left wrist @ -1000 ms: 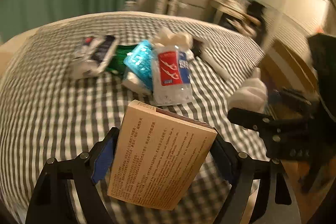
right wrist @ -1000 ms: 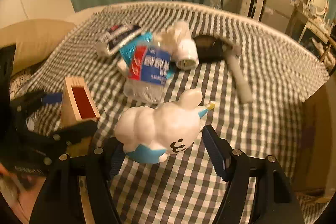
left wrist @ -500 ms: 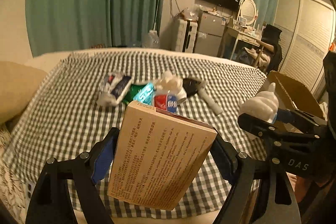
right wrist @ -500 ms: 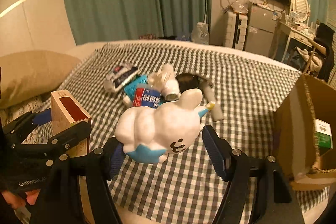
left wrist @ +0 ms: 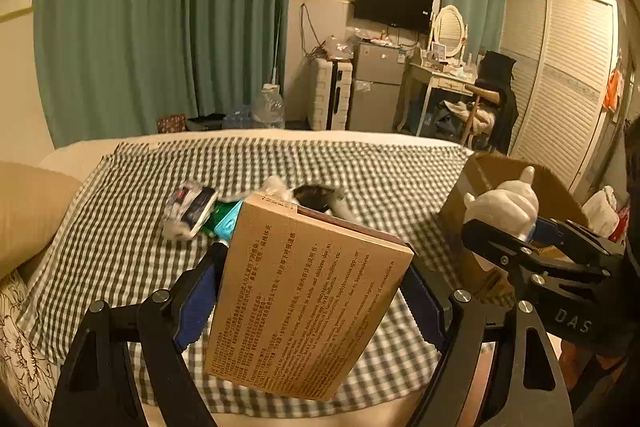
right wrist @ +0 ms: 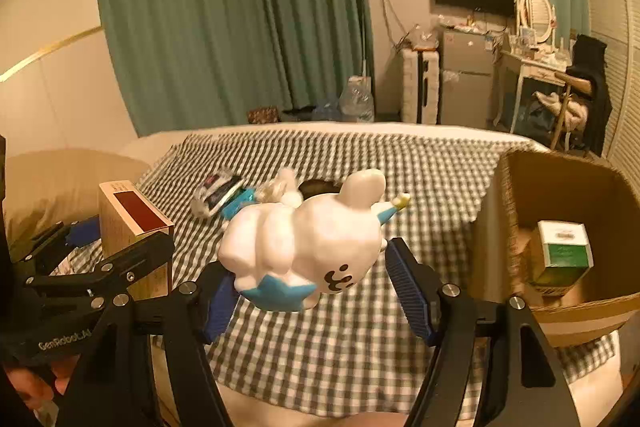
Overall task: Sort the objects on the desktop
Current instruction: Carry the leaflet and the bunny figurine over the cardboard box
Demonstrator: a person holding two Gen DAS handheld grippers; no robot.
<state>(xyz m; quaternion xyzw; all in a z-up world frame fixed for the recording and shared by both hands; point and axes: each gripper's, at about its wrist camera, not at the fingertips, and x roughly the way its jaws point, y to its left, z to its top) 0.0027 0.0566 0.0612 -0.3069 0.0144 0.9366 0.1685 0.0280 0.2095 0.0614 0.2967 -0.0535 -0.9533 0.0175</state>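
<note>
The left gripper (left wrist: 310,291) is clenched on a tan box (left wrist: 304,301) printed with small text, held tilted above the near edge of the checked cloth (left wrist: 120,247). The right gripper (right wrist: 308,277) grips a white toy figure (right wrist: 304,237) with blue feet and a small black face mark, lifted clear of the cloth.

In the right wrist view the tan box (right wrist: 134,233) shows at the left with its dark red end facing up. A cardboard carton (right wrist: 560,227) stands open at the right edge of the bed, and a green and white box (right wrist: 564,251) lies inside it.

Farther back on the cloth sits a small heap: a white and dark packet (left wrist: 190,207), a turquoise packet (left wrist: 226,225) just beside it, and a dark object behind, too blurred to name.
</note>
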